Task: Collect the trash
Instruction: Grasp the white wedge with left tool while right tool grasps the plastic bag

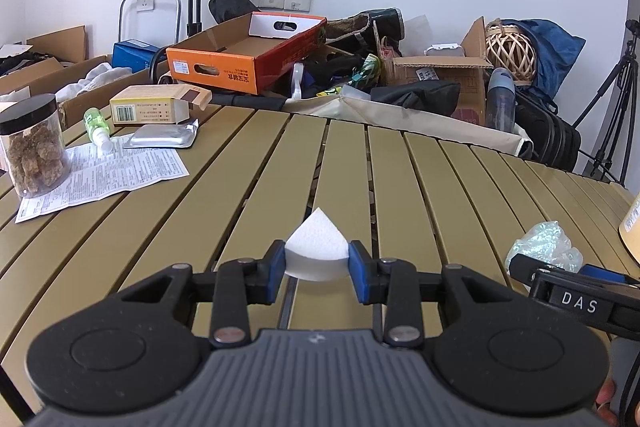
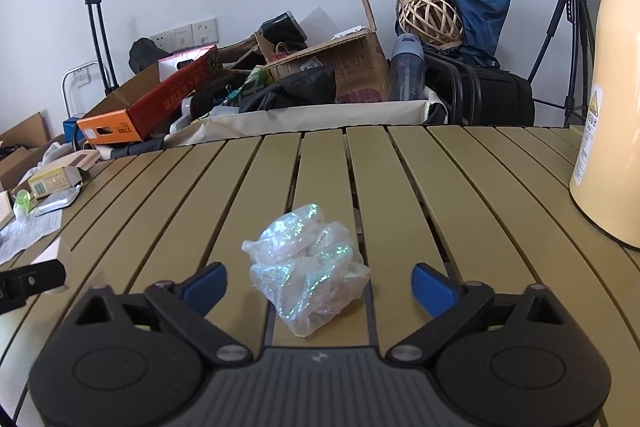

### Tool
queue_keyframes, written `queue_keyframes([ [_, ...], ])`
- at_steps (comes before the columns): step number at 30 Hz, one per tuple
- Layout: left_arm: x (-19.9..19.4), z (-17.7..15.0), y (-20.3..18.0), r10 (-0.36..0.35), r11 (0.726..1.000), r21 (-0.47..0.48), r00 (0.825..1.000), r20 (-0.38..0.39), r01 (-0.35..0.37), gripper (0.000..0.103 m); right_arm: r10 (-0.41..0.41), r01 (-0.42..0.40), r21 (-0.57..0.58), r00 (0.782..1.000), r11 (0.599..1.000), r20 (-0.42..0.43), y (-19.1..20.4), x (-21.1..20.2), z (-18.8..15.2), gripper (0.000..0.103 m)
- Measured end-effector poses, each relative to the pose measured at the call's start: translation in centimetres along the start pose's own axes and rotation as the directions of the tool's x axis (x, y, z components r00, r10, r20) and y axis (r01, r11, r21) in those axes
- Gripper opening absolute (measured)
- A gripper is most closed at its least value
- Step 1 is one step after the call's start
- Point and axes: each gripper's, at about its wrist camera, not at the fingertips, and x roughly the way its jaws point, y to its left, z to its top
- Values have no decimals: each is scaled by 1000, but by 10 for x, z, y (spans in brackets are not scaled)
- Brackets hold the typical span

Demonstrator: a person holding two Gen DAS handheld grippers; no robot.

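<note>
Two pieces in play: left gripper jaws clamped on the white foam wedge; right gripper jaws apart, straddling the crumpled plastic wrap on the worktop. Squeeze next, I reckon.

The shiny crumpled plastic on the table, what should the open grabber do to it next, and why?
Probably close the right gripper on the crumpled plastic. The wad lies on the slatted table between the blue pads, which don't touch it yet. The left gripper already grips a white foam piece.
</note>
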Motion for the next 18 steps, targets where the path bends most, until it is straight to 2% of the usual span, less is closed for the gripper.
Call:
queue_keyframes([
  [5, 0, 0, 1, 0, 1000, -1, 1000, 1, 0, 35, 40, -39, 20, 999, 999, -18, -3, 3, 0, 57],
  [11, -1, 0, 1, 0, 1000, -4, 1000, 1, 0, 35, 64, -64, 37, 998, 997, 2, -5, -1, -2, 49],
  [18, -5, 1, -1, -3, 1000, -6, 1000, 11, 3, 35, 95, -97, 64, 995, 993, 33, -10, -9, -2, 46],
])
